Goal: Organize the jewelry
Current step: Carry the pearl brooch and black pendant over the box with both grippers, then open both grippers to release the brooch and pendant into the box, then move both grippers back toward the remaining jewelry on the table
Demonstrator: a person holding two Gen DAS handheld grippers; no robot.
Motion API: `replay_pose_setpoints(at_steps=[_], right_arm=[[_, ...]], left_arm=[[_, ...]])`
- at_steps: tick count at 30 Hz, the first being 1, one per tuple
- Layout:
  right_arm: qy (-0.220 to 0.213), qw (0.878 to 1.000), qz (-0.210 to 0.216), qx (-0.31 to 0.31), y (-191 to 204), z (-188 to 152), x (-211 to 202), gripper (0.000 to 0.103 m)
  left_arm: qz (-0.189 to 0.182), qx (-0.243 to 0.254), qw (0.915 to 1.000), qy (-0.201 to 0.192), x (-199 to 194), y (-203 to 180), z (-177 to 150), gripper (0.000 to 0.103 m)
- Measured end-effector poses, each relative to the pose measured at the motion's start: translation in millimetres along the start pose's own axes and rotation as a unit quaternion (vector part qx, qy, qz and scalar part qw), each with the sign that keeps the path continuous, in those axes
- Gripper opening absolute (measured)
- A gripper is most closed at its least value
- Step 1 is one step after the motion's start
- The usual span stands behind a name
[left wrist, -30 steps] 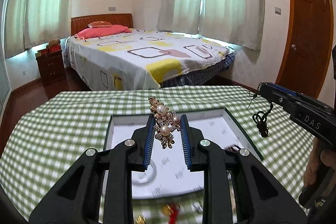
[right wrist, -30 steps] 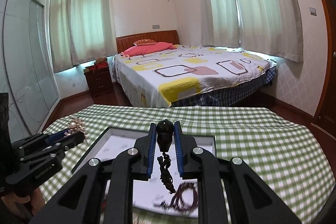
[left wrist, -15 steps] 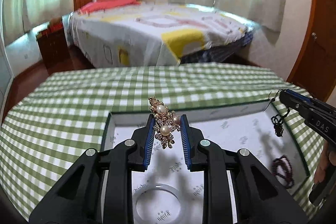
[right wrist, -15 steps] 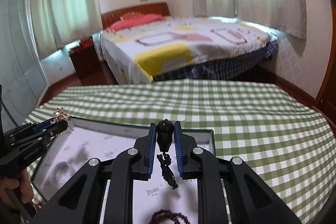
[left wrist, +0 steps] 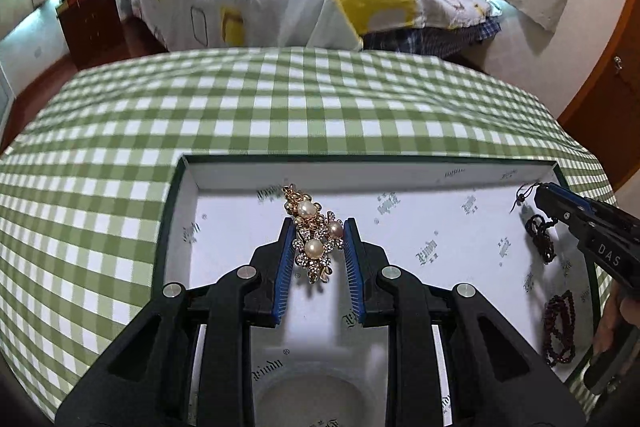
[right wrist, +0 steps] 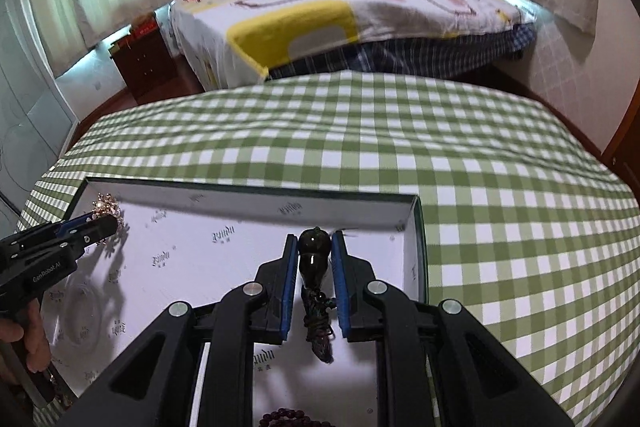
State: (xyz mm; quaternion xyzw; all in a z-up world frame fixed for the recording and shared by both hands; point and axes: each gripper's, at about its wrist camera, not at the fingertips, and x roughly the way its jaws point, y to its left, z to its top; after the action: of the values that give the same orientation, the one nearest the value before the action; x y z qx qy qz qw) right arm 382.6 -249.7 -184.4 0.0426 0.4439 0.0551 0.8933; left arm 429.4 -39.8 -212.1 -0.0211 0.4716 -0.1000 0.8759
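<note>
Both hands are over the box [left wrist: 400, 169] now, the shallow white-lined one sitting on the tabletop's green checked cloth [left wrist: 280, 99], toward the near edge. The left gripper [left wrist: 316, 243] has its jaws closed narrow on a gold brooch [left wrist: 314, 233] set with pearls, pinched across its middle so the ends stick out free above and below. It hangs above the box's left half, near the far wall; whether it touches the lining I can't tell.

On the other side, the right gripper [right wrist: 314, 267] has its jaws clamped on the bulb of a dark pendant [right wrist: 315, 255], and that grip high on the body lets the knotted cord [right wrist: 318, 323] dangle straight down over the lining. It sits close to the far right corner of the box.

A string of dark red beads [left wrist: 560, 327] already lies along the right side, so by my read each piece is being given its own patch. Well apart, nothing tangling. Release looks like the next call for both hands.
</note>
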Motion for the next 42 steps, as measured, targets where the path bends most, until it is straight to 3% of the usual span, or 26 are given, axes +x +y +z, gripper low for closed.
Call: replay_pose_setpoints(at_steps=[9,17,20,25,32,36,42], right_arm=[[0.018,1.0,-0.003,0.009,-5,0,6,0.018],[0.003,1.0,-0.003,0.009,-6,-1,0,0.038],[-0.019,1.0,-0.008,0.006,-5,-4,-8,0.042],[-0.061,0.998,-0.006,0.006,-3,-8,-29,0.044],[-0.117,0.993,-0.005,0.008,4,-17,-70,0.046],[-0.14,0.99,-0.007,-0.001,11,-31,-91,0.046],[-0.154,0.988,-0.008,-0.013,27,-61,-115,0.046]], left_arm=[[-0.002,-0.009,0.9998,0.017,7,2,1,0.025],[-0.002,-0.015,0.9999,0.003,-1,7,-1,0.054],[-0.002,-0.017,0.9996,-0.023,-13,9,-4,0.062],[-0.008,-0.011,0.9964,-0.083,-44,7,-13,0.066],[0.016,0.001,0.9859,-0.167,-102,3,-32,0.069],[0.029,0.007,0.9812,-0.191,-128,1,-53,0.069],[0.039,0.004,0.9797,-0.196,-150,-1,-85,0.069]])
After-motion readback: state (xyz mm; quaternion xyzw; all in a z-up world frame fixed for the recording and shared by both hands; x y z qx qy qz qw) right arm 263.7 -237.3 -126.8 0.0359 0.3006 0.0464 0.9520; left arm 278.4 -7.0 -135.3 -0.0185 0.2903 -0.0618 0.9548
